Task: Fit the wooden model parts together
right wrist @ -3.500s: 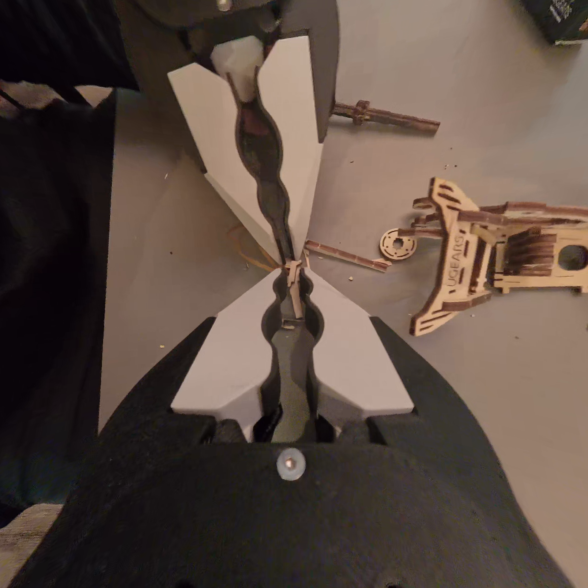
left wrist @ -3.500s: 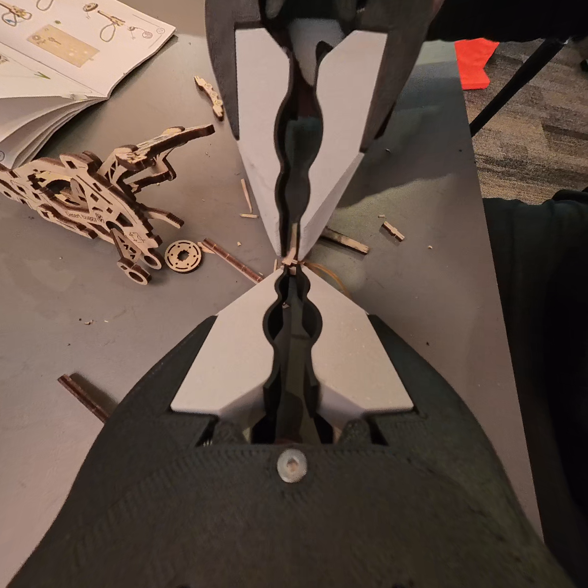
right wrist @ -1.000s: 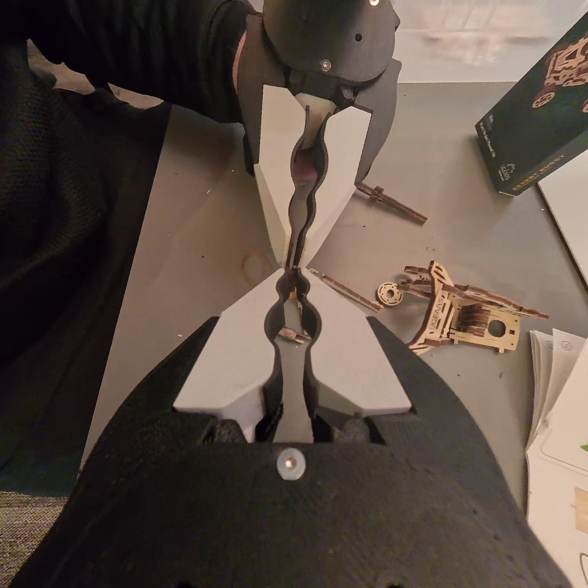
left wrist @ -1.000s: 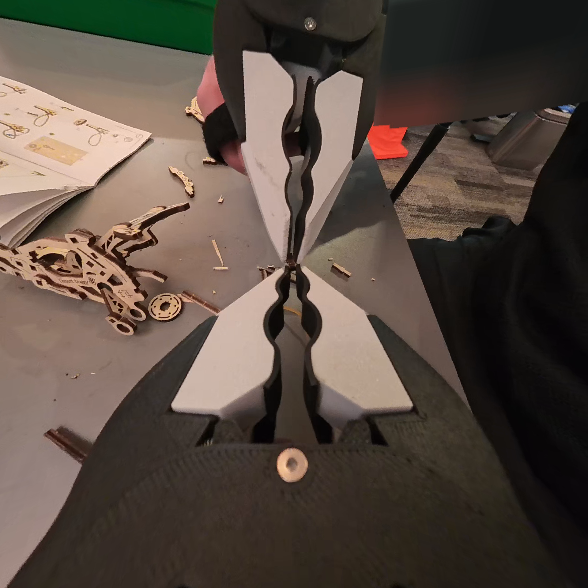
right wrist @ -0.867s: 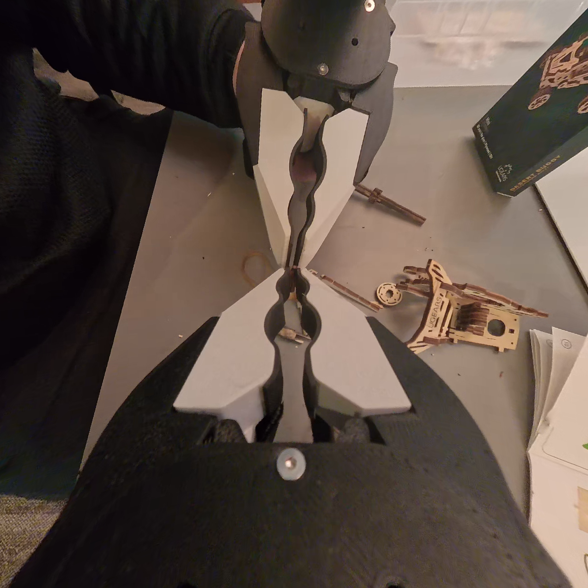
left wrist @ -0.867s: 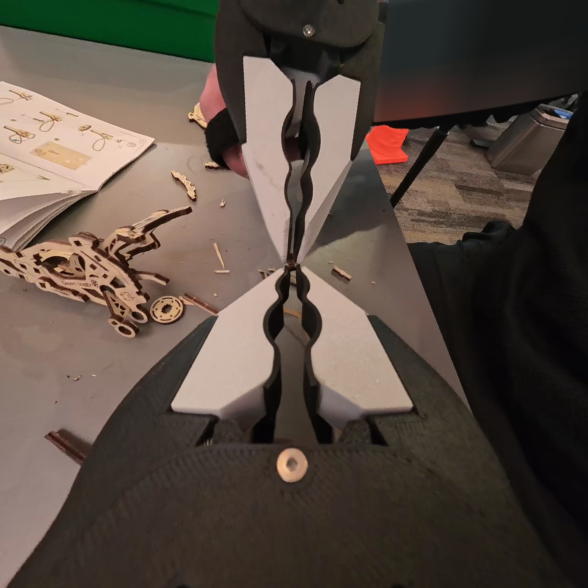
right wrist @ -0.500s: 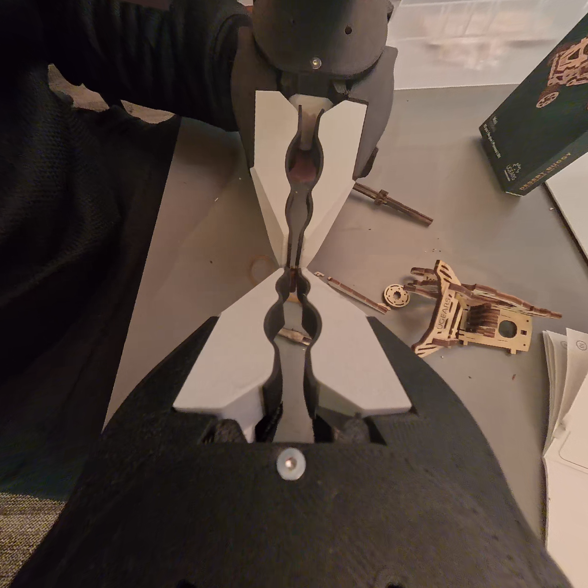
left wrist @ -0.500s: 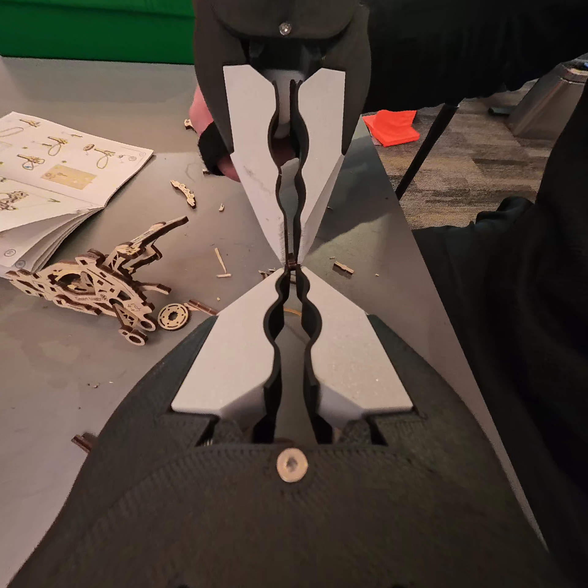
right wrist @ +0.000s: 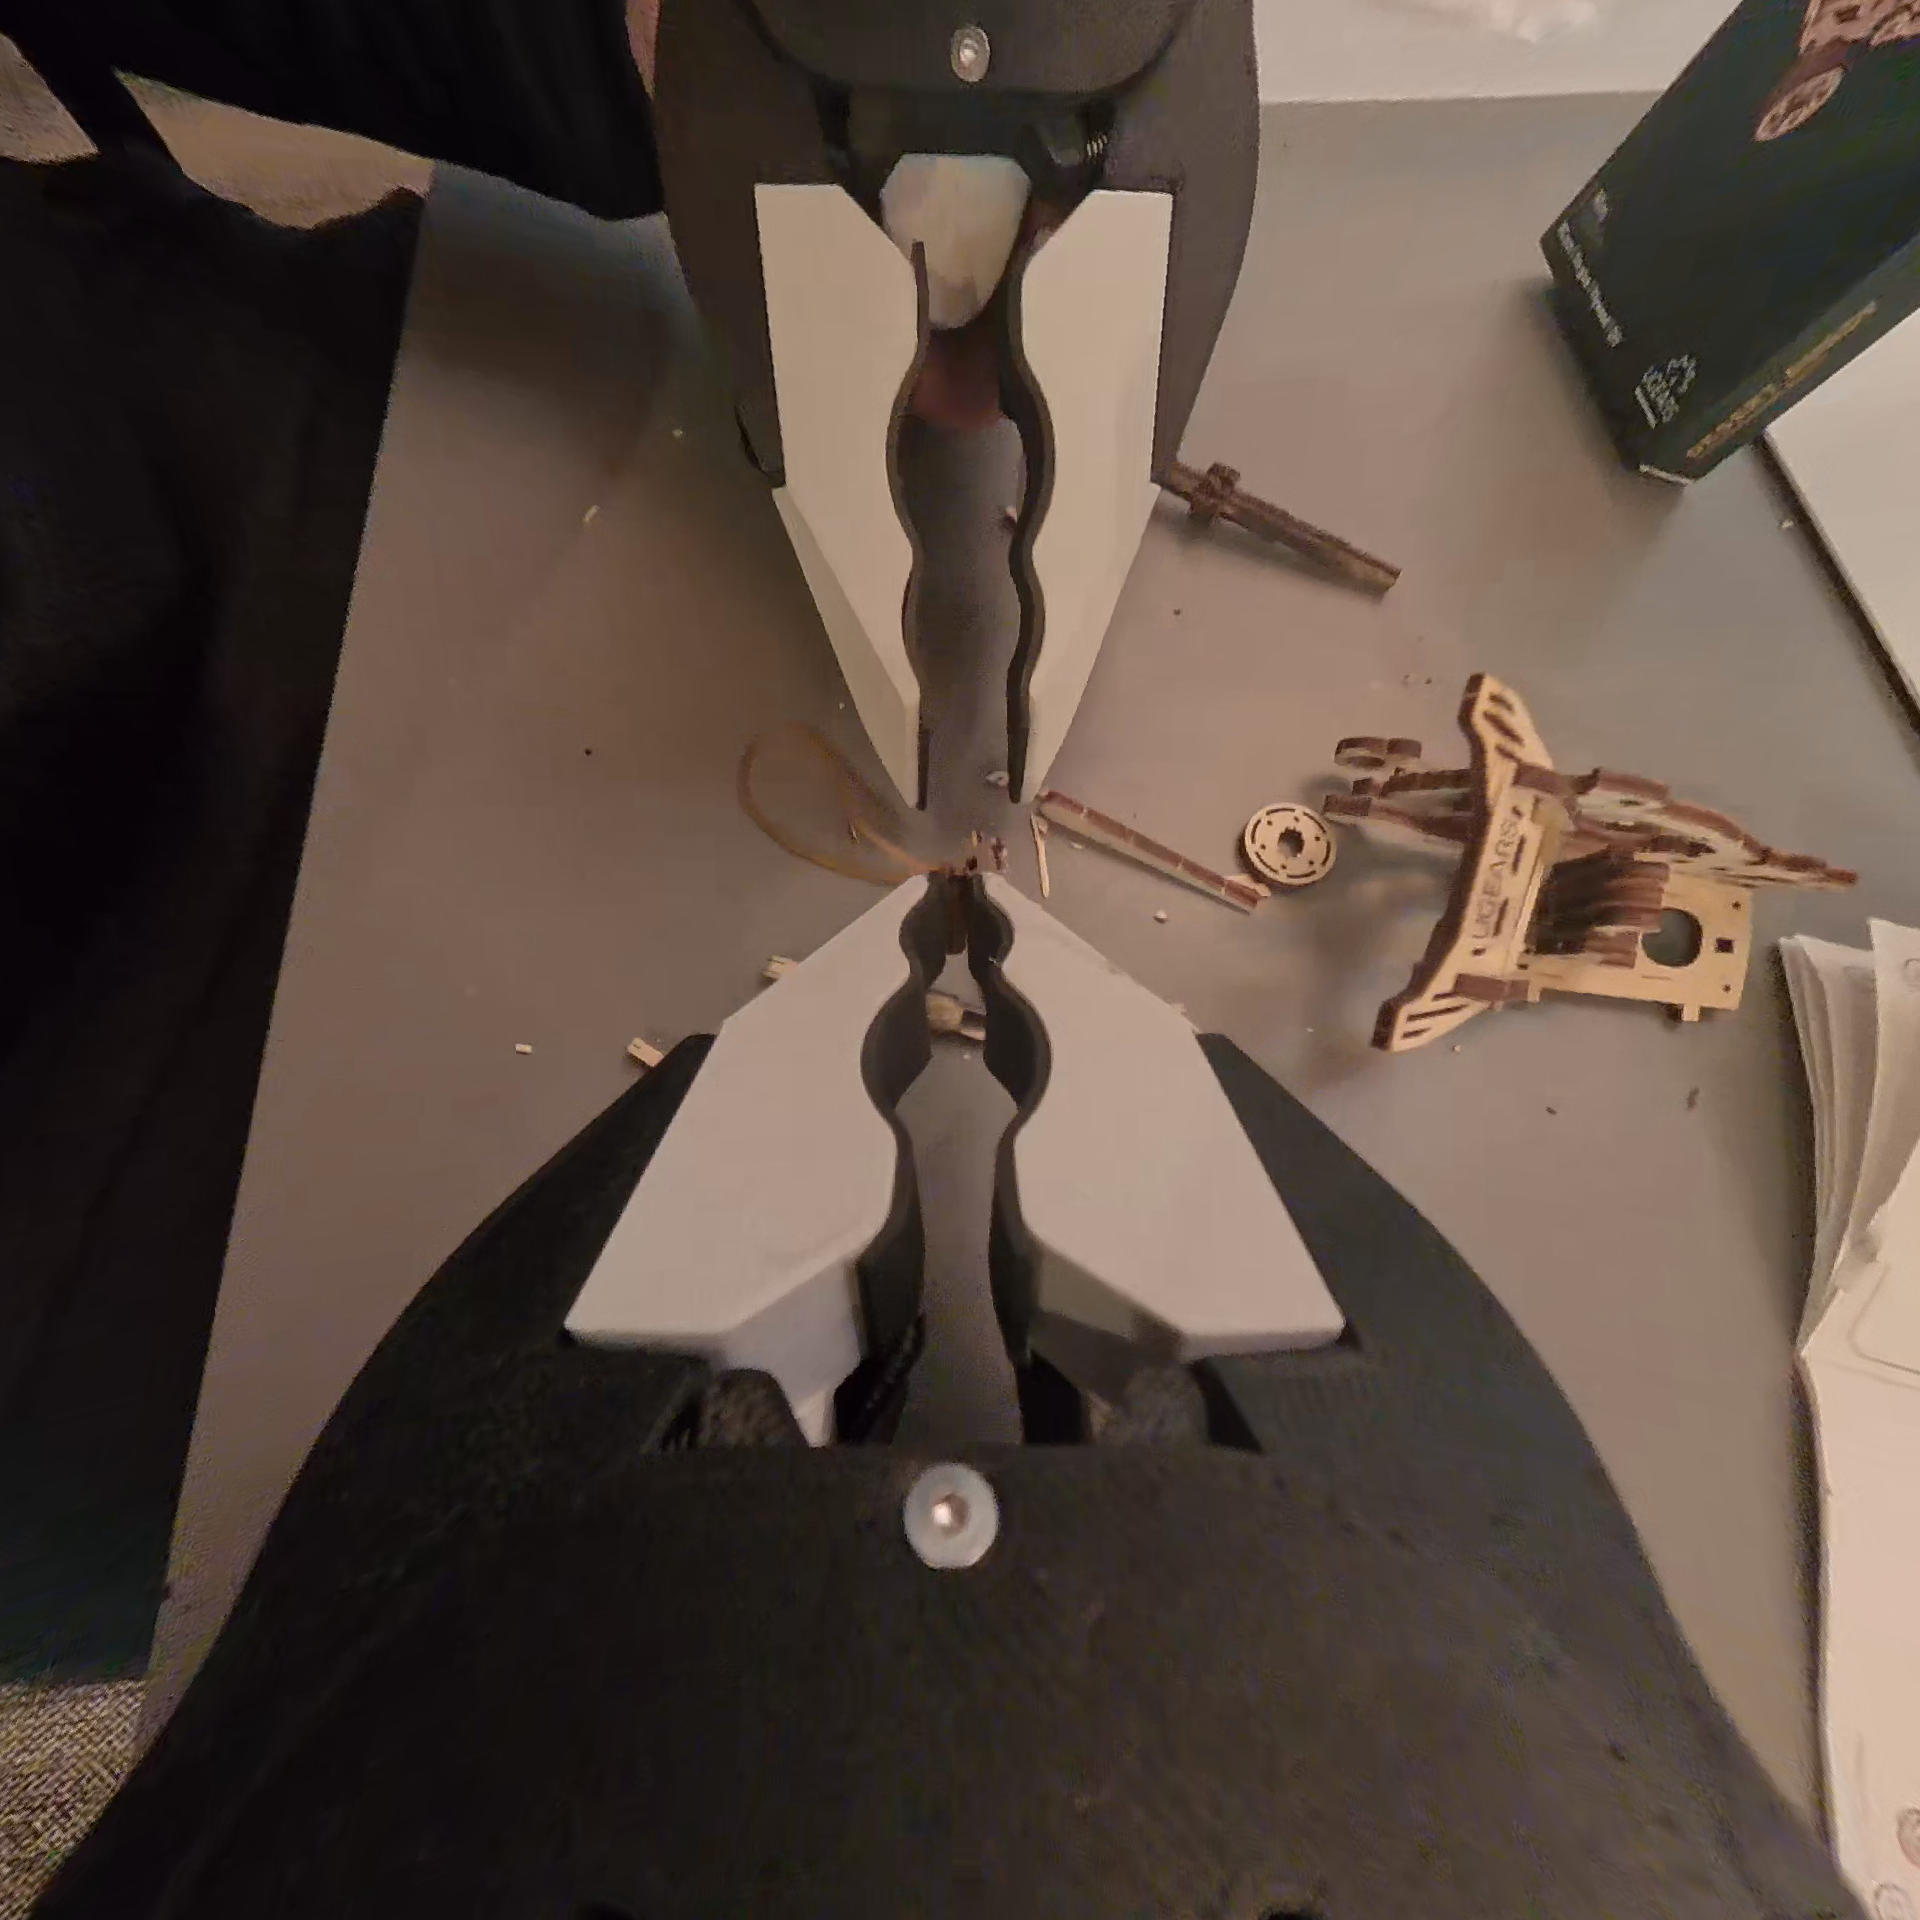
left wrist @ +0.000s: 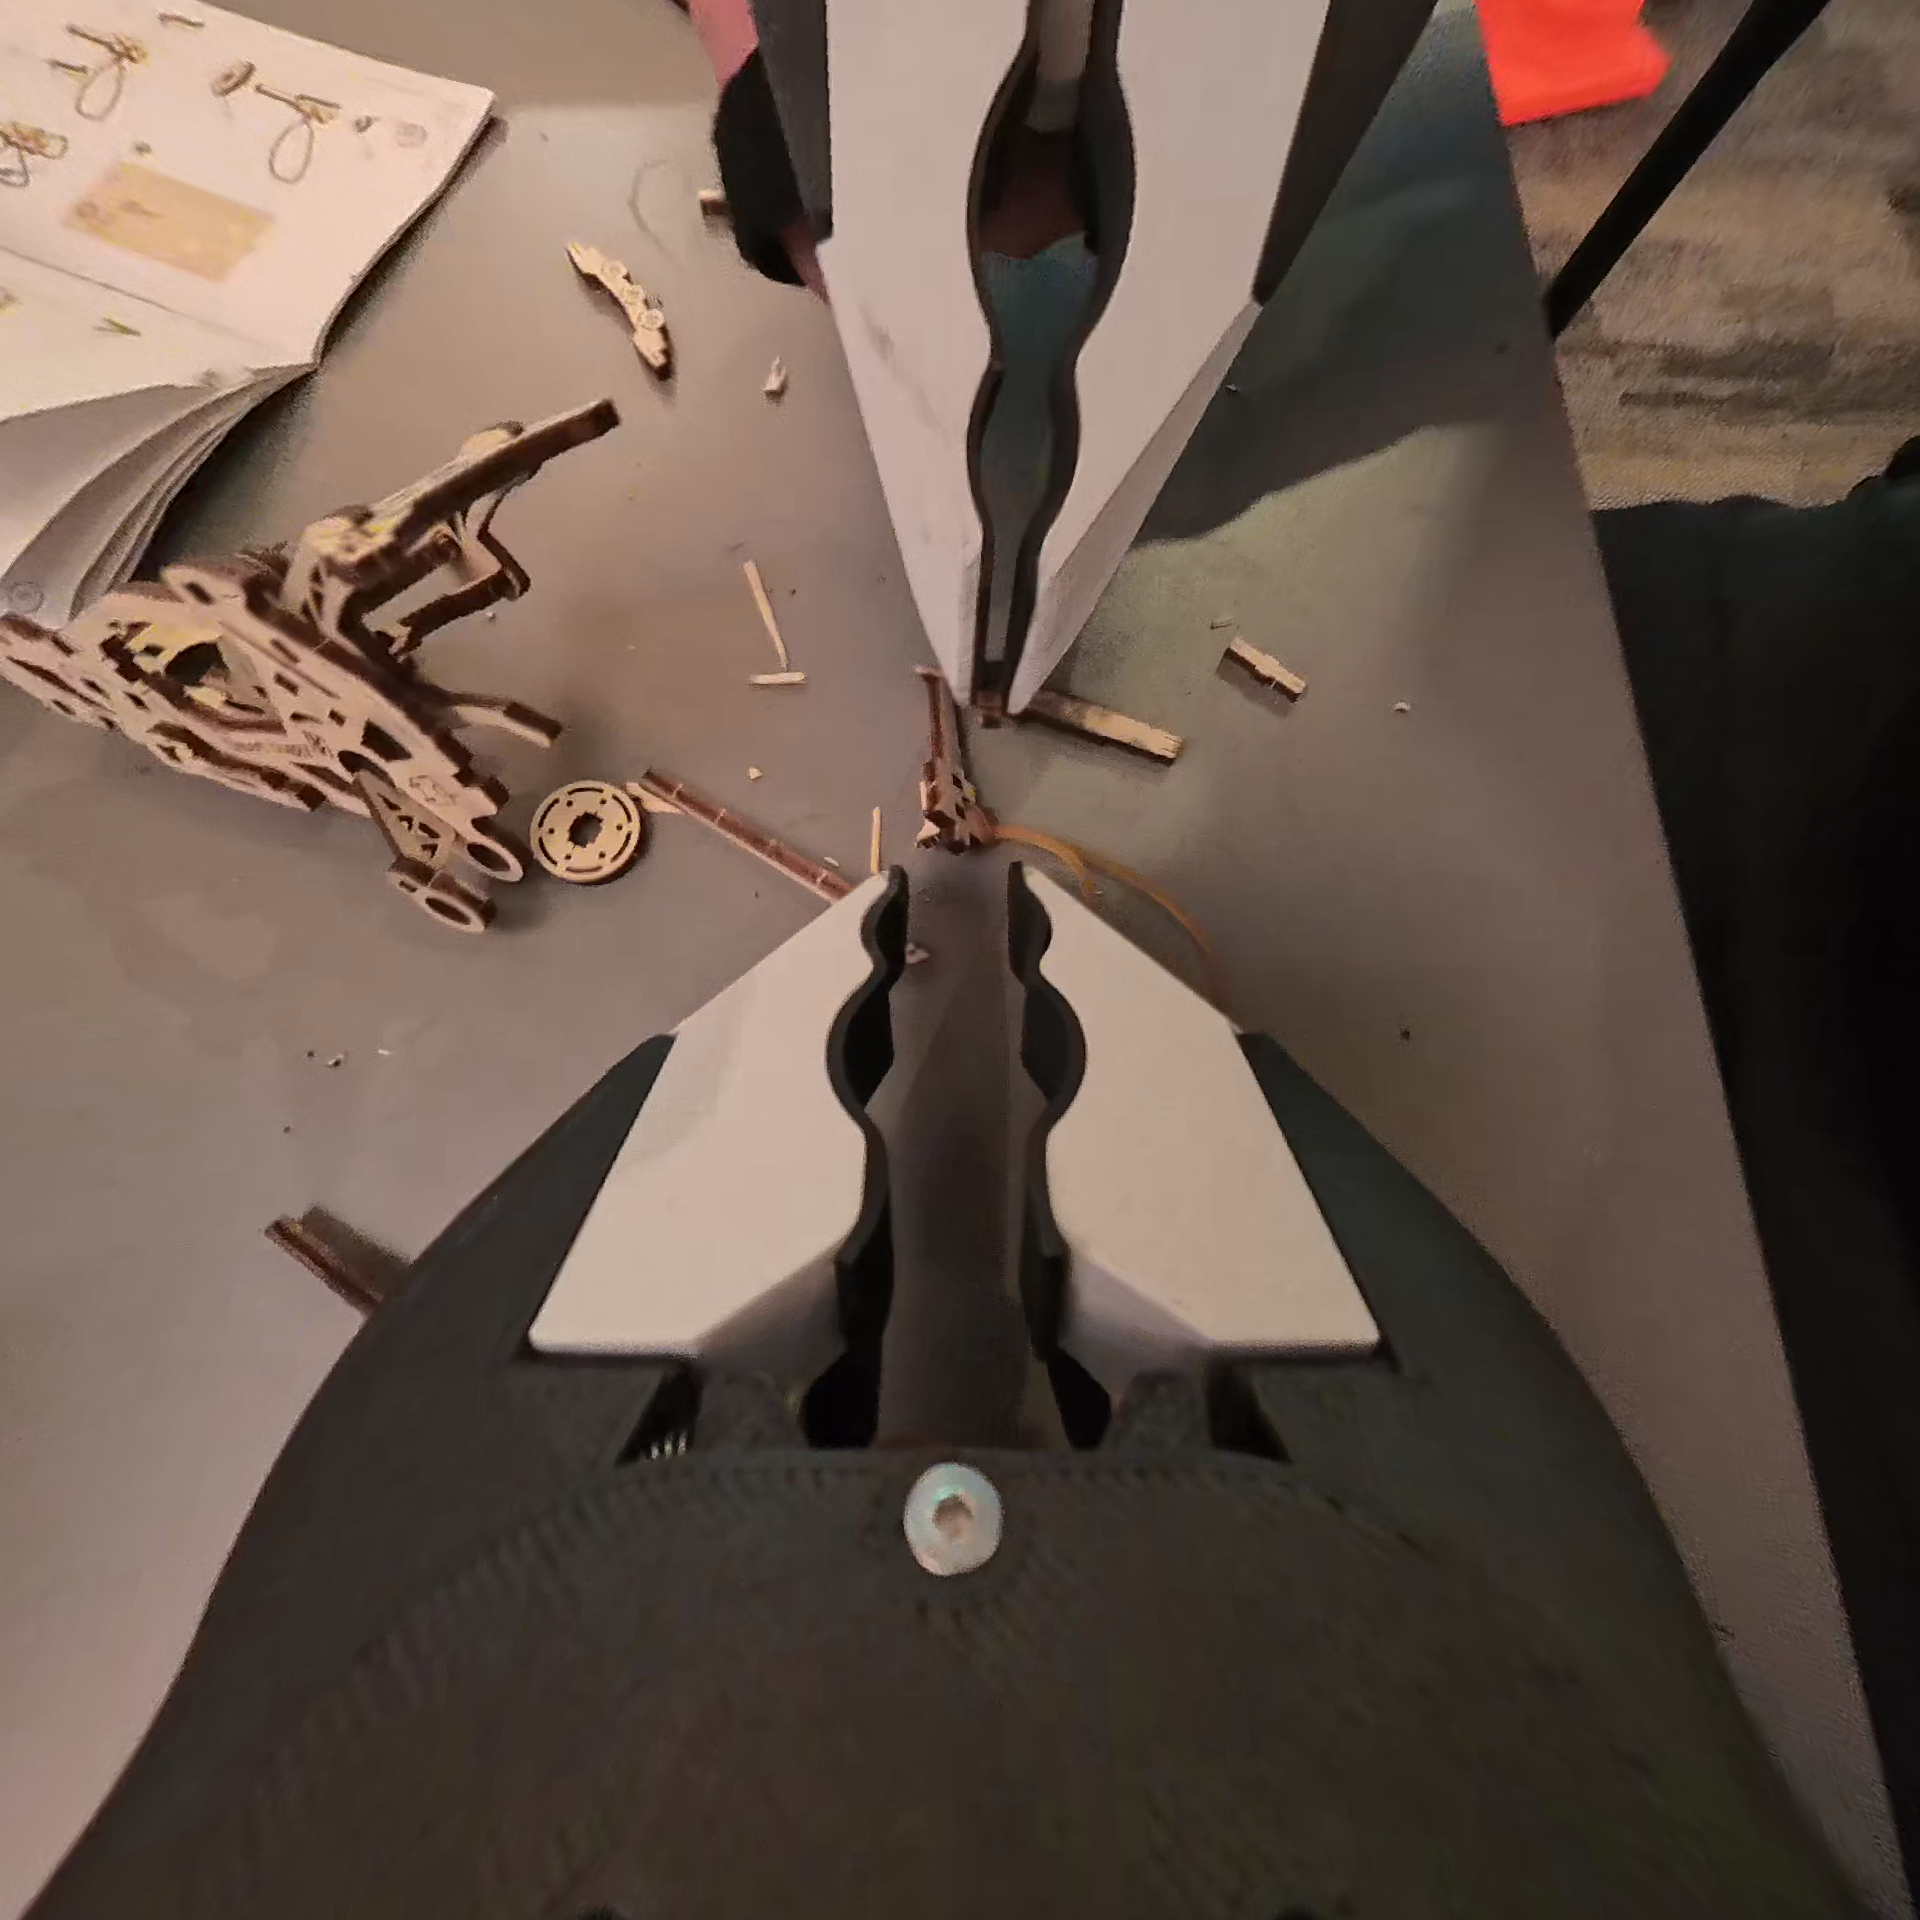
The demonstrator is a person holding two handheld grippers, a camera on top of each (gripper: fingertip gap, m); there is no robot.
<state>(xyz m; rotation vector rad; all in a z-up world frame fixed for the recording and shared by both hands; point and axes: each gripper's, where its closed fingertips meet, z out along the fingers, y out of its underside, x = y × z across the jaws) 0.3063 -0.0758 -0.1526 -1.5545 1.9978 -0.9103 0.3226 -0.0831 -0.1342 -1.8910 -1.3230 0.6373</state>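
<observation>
Nearest the left wrist camera, the left gripper [left wrist: 954,883] now has its grey fingers spread with a clear gap and nothing between them; half a second ago its tips were pinched together against the other gripper's tips. Just beyond, a small slender wooden model part [left wrist: 948,781] with a toothed lower end hangs from the right gripper [left wrist: 992,691], whose tips are closed on its upper end. Both grippers sit lower over the grey table [left wrist: 208,1039] than before. Under them lies a thin amber rubber band [right wrist: 805,816]. Farther left lie a round wooden disc [left wrist: 586,832] and the half-built pale wooden model [left wrist: 270,665], with an open white instruction booklet [left wrist: 187,208] behind. Seen from the right wrist, a dark green box [right wrist: 1756,239] stands at the far right.
</observation>
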